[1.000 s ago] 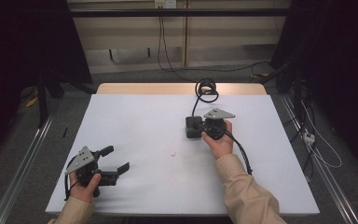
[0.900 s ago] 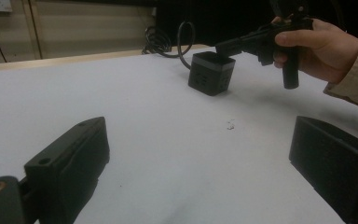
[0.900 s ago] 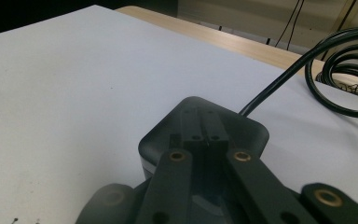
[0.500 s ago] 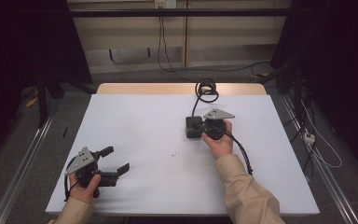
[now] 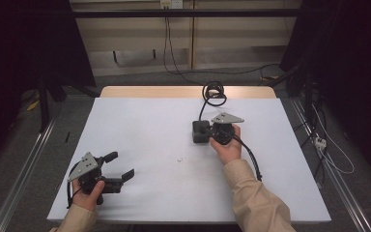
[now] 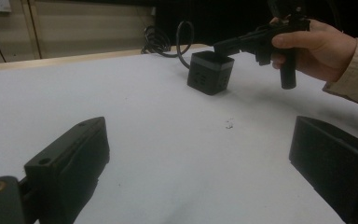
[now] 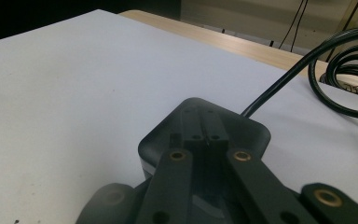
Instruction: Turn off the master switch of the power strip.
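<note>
Fingers [image 7: 204, 133] of our right gripper [image 5: 207, 131] are pressed together, holding nothing, their tips resting just above the top of the black box [image 5: 199, 132], which sits right of centre on the counter [image 5: 145, 125] with its cable [image 5: 212, 93] coiled behind. We judge this an approach step; next we need to spread them to straddle the box. Our left gripper [image 5: 118, 166] waits wide apart, well away.

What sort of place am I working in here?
Probably a lab or recording workshop, not a home. A plain white table stands between dark curtains, loose cables trail over the grey floor, and a wall socket sits on the bare back wall.
</note>
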`<state>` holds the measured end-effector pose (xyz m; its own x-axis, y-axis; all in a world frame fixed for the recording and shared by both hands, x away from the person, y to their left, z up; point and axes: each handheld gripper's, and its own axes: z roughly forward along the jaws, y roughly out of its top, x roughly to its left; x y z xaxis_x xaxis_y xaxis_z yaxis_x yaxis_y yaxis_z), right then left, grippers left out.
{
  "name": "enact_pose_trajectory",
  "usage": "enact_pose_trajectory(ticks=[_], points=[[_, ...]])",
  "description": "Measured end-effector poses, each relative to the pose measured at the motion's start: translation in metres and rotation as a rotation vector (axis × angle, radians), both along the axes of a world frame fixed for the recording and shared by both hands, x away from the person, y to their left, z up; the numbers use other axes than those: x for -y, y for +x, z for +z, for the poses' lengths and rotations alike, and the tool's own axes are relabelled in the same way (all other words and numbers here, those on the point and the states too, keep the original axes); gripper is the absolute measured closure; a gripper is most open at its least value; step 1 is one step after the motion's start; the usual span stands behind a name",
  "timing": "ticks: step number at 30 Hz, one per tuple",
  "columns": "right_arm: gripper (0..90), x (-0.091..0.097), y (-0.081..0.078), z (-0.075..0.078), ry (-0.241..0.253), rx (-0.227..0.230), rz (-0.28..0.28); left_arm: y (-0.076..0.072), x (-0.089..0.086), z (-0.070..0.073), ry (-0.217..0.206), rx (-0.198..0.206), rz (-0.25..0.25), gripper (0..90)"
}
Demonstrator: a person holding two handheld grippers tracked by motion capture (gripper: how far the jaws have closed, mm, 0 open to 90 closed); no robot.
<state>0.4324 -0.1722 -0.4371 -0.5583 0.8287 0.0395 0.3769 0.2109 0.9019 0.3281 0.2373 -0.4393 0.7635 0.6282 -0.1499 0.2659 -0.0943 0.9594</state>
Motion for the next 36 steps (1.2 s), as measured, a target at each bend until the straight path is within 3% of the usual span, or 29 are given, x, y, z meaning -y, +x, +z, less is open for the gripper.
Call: enact_pose_trajectory(ticks=[9,36], points=[[90.0,-0.0022,-0.0009,0.0002,-0.028,0.016,0.005,-0.0003,0.0002,-0.0001,0.0,0.0,0.0,4.4],[90.0,-0.003,-0.0011,-0.0001,-0.022,0.012,0.002,-0.0004,0.0002,0.0001,0.007,0.003,-0.003,4.4]])
